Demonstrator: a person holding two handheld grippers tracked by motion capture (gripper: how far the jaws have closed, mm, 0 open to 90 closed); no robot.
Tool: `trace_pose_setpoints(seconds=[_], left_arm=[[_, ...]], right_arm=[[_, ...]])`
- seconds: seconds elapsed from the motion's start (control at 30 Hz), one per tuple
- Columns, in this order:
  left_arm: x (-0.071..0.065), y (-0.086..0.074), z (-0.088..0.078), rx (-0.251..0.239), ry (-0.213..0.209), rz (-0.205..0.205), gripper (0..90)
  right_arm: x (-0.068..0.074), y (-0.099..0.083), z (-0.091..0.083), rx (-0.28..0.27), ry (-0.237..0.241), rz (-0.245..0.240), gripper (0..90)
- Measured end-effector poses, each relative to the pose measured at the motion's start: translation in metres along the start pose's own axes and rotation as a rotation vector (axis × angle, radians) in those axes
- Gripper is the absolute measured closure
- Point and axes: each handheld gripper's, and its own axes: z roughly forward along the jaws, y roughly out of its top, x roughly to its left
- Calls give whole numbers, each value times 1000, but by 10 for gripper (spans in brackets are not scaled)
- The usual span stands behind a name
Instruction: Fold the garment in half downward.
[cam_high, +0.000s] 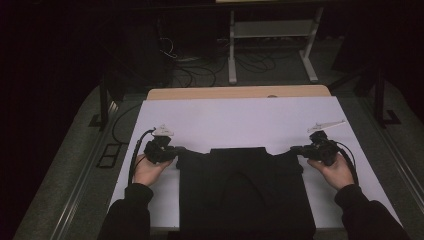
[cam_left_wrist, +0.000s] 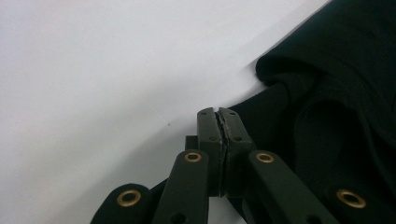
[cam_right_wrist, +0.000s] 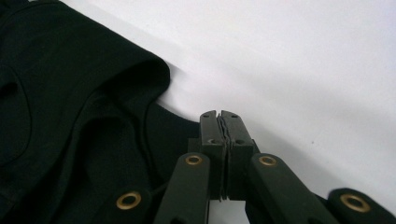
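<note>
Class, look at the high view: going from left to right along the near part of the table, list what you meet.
Left hand → left gripper → black garment → right gripper → right hand.

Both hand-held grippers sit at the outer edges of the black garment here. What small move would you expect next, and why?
Probably both lift slightly and carry the edges inward to fold. The left hand-held gripper and the right hand-held gripper have their jaws shut at opposite sides of the black garment, which lies flat on the white table cover. Whether cloth is actually pinched is unclear, so a gentle test lift seems sensible.
</note>
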Motion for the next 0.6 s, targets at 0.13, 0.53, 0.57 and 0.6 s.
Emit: trace_pose_setpoints(seconds=[0.13, 0.53, 0.57, 0.6], left_arm=[[1, 4, -3, -4, 7, 8, 874], [10, 12, -4, 0, 34, 6, 875], [11, 13, -3, 3, 35, 6, 875], [12, 14, -3, 3, 38, 3, 875]], right_arm=[[0, 3, 0, -5, -2, 4, 875], [-2, 13, 1, -29, -9, 5, 875], [-3, 14, 1, -29, -9, 7, 875], [-3, 15, 0, -30, -9, 6, 875]])
